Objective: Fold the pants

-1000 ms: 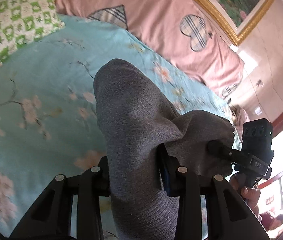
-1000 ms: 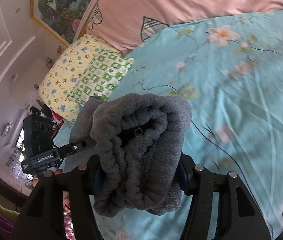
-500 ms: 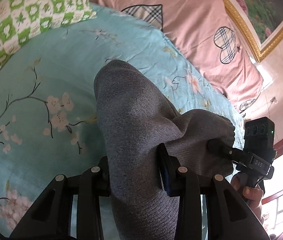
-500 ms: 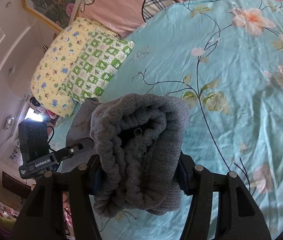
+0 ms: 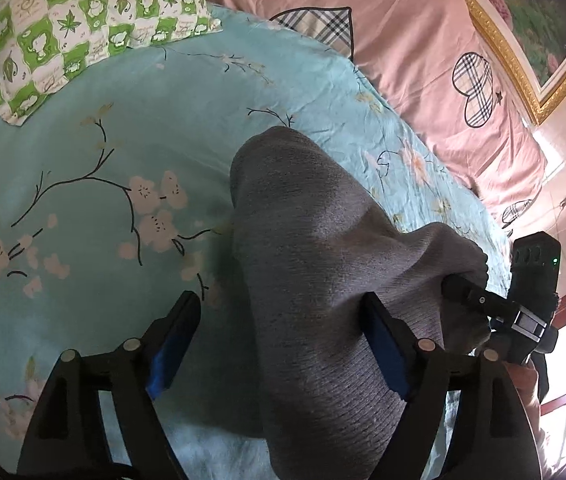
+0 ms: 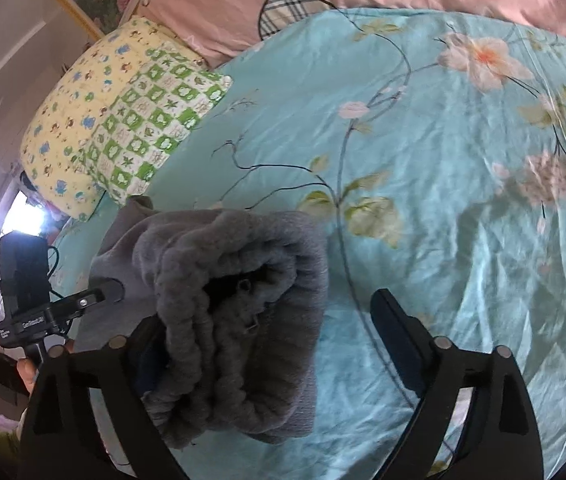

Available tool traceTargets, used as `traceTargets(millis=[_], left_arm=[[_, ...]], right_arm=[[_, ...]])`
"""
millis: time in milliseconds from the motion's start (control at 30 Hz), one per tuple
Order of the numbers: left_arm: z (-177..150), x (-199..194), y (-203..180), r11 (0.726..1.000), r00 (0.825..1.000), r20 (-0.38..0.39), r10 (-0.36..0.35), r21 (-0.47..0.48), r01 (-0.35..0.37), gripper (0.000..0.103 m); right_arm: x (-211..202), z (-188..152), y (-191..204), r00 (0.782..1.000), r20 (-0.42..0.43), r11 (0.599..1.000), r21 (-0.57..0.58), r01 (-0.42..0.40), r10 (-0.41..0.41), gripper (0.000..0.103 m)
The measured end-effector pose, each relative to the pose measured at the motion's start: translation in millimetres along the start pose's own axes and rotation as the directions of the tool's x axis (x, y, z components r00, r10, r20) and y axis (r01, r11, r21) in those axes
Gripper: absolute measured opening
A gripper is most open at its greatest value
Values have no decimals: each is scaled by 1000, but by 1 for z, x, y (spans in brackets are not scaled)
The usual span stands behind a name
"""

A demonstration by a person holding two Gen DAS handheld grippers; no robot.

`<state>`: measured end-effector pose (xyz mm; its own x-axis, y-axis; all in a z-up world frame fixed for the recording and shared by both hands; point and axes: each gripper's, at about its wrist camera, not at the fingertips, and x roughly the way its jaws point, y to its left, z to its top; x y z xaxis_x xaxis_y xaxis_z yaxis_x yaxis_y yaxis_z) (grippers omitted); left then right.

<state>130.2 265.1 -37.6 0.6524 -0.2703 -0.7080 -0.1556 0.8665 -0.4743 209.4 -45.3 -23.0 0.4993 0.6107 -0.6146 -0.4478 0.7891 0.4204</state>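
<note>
The grey knit pants [image 5: 315,264] lie folded into a thick bundle on the turquoise floral bedsheet [image 5: 83,168]. My left gripper [image 5: 279,312] is open; its right finger touches the bundle and its left finger stands apart. In the right wrist view the bundle's rolled waistband end [image 6: 235,312] faces me. My right gripper [image 6: 259,316] is open too, its left finger against the bundle, its right finger clear. Each gripper shows in the other's view: the right one [image 5: 495,304], the left one [image 6: 67,304].
A green checkered pillow [image 5: 83,28] and a yellow patterned pillow [image 6: 71,116] lie at the bed's head. A pink quilt with plaid hearts [image 5: 423,60] runs along the far side below a gold-framed picture [image 5: 531,32]. Bare sheet [image 6: 463,200] spreads to the right.
Both grippers have opened and let go of the pants. The bundle has come down onto the sheet, and both views sit lower and closer to the bed.
</note>
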Motion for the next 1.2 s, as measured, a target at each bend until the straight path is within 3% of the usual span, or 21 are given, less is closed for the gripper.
traceTargets(millis=[300, 667, 1200], left_arm=[[-11, -23, -14, 993, 994, 36, 106, 41, -108, 82], [-38, -55, -24, 986, 985, 66, 157, 53, -160, 83], [-79, -85, -57, 953, 966, 125, 229, 174, -248, 84]], right_arm=[[-15, -6, 15, 999, 18, 999, -37, 34, -33, 94], [-56, -19, 29, 992, 110, 997, -46, 62, -56, 94], [-82, -59, 90, 985, 154, 954, -276, 116, -75, 96]])
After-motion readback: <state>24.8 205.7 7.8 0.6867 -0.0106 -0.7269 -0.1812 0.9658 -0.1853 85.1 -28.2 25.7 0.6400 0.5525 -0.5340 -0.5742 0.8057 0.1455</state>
